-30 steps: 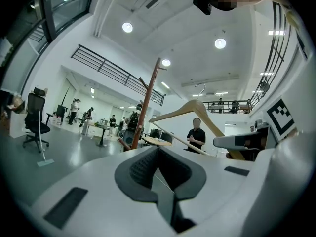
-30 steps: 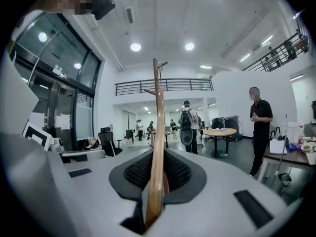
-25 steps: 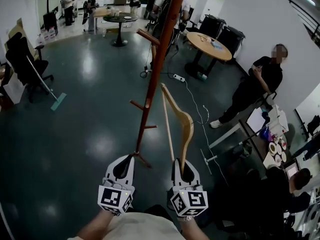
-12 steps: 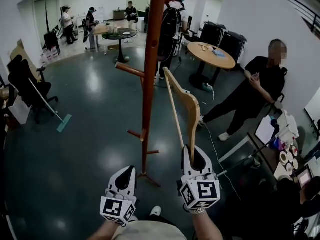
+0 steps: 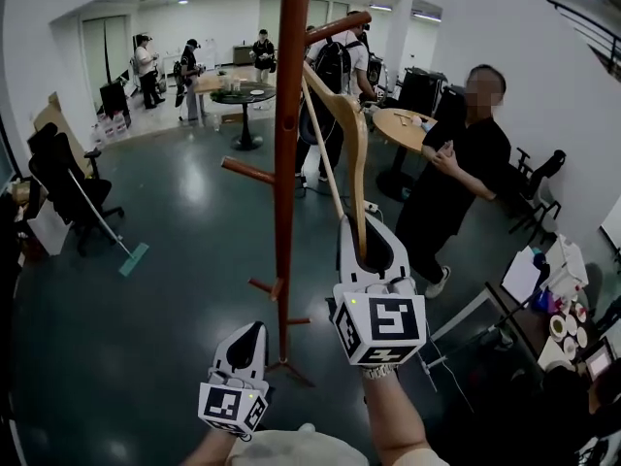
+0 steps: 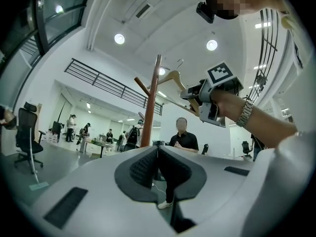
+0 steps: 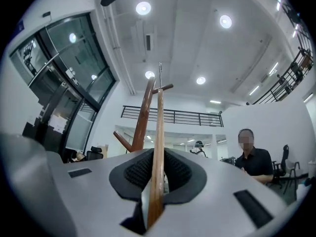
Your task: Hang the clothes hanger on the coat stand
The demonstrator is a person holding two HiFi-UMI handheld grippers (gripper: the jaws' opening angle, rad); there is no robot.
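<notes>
The coat stand (image 5: 289, 144) is a tall red-brown wooden pole with angled pegs, standing on the dark floor ahead of me. My right gripper (image 5: 367, 250) is raised and shut on the lower end of a light wooden clothes hanger (image 5: 349, 134). The hanger points up, its top close to the stand's upper right peg (image 5: 335, 25). In the right gripper view the hanger (image 7: 158, 147) runs up between the jaws, beside the pole (image 7: 143, 117). My left gripper (image 5: 247, 343) hangs low, shut and empty. In its view, the hanger (image 6: 173, 78) shows beside the pole (image 6: 150, 107).
A person in black (image 5: 456, 173) stands just right of the stand. Behind are round tables (image 5: 408, 124) and several people. An office chair (image 5: 58, 178) and a mop (image 5: 107, 231) are at the left. A desk with cups (image 5: 553, 309) is at the right.
My right gripper has lifted the hanger from low beside the stand up toward the upper peg. The person in black has come closer. The left gripper has stayed low.
</notes>
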